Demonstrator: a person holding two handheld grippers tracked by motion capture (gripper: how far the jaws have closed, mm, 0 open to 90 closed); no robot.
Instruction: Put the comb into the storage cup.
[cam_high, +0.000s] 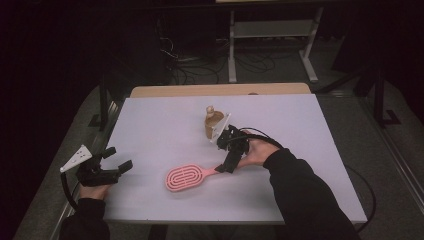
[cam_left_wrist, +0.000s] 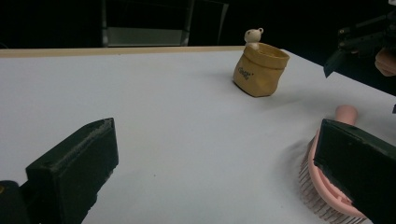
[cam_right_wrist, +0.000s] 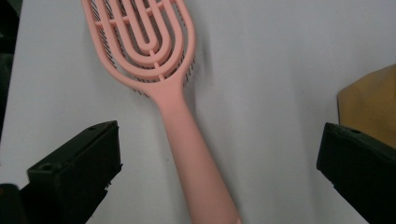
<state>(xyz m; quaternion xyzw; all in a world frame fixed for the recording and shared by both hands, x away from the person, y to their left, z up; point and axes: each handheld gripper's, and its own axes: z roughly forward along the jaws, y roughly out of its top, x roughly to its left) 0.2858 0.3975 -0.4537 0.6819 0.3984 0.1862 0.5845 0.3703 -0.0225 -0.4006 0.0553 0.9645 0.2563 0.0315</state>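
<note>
High view: a pink hairbrush (cam_high: 188, 177) lies bristles-down at the middle of the white table (cam_high: 165, 125), handle toward 2 o'clock. At that handle end hovers the right gripper (cam_high: 223, 167), jaws wide apart with the handle between them, not touching. At 12 o'clock of it stands a tan pouch (cam_high: 213, 123). The left gripper (cam_high: 117, 160), at 9 o'clock of the brush, is spread and empty

Your right tool (cam_right_wrist: 219, 182) hangs over the white bench (cam_right_wrist: 280, 60) with its two black jaws spread wide. Between them lies the pink vented hairbrush (cam_right_wrist: 154, 60), bristles down, its handle running toward you and untouched by either jaw. A tan fabric pouch (cam_right_wrist: 371, 105) shows above the right-hand jaw.
</note>
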